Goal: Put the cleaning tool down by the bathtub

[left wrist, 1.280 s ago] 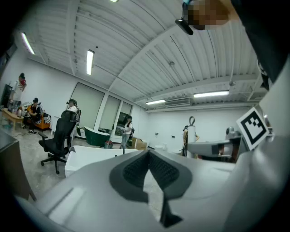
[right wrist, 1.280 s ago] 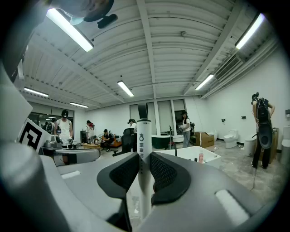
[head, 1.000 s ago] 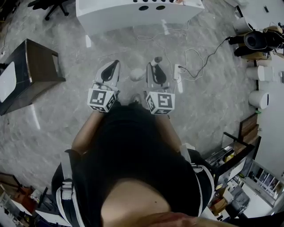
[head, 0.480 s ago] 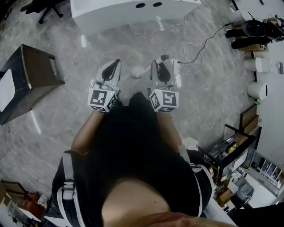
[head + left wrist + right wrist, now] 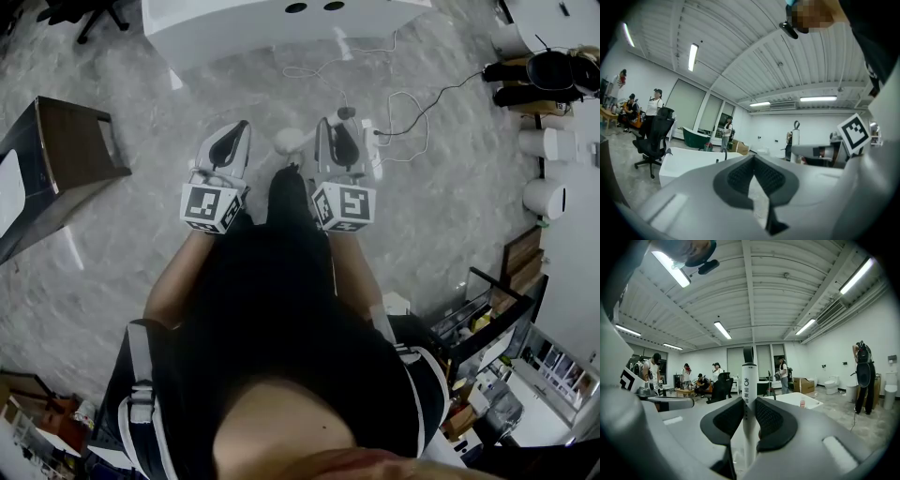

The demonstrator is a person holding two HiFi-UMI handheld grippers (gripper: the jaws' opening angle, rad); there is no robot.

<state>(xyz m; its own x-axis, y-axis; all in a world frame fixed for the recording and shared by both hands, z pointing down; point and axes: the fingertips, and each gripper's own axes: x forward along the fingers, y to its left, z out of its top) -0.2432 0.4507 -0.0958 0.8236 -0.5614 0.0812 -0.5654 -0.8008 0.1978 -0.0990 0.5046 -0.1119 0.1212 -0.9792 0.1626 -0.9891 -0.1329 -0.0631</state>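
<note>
Short of white rectangular bathtub: both grippers have edged closer to it. R gripper clamped on white tube-handled cleaning tool, upright; L gripper closed, empty. Approach ongoing, put-down pending.

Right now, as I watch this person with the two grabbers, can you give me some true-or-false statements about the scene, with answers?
1. The right gripper is clamped on the white handle of the cleaning tool. True.
2. The left gripper holds a sponge. False: its jaws are together with nothing between them.
3. The cleaning tool lies loose on the floor. False: it is gripped in the right gripper.
4. A white bathtub stands ahead of the person. True.
5. A dark cabinet stands on the person's left. True.
</note>
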